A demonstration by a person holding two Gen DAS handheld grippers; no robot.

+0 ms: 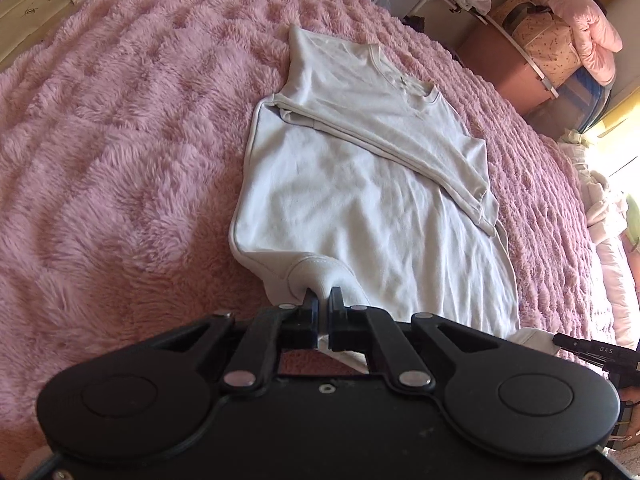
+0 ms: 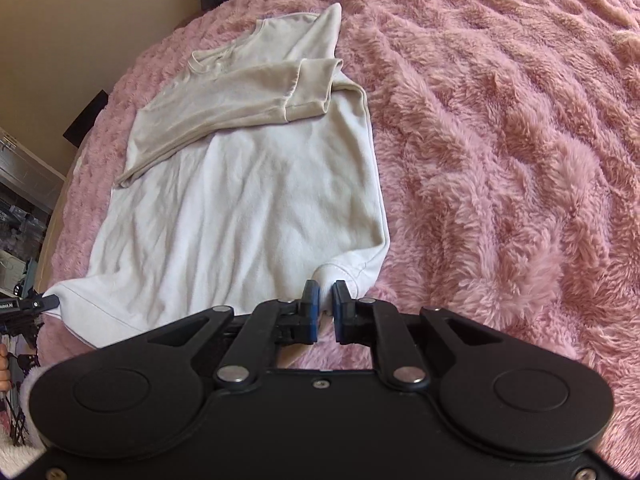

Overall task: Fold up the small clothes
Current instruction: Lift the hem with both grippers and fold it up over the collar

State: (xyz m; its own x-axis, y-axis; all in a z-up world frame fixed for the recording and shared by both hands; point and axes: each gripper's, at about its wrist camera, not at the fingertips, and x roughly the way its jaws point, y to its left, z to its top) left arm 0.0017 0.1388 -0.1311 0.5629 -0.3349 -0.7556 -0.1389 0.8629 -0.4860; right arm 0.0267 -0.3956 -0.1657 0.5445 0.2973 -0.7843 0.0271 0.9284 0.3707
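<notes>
Left wrist view: left gripper (image 1: 323, 297) pinched shut on hem corner of white shirt (image 1: 360, 184), cloth bunched btwn pads. Right wrist view: right gripper (image 2: 325, 291) likewise clamped on the opposite hem corner. Shirt lies flat ahead of both tools on pink fleece blanket (image 2: 500, 140), sleeves already crossed over chest. Both bottom corners held, prob. so hem can be carried fwd toward collar (image 1: 404, 76) evenly, w/o skew.

Right tongs (image 2: 324, 292) pinch hem corner of white shirt (image 2: 240, 200) on pink blanket (image 2: 500, 140).
</notes>
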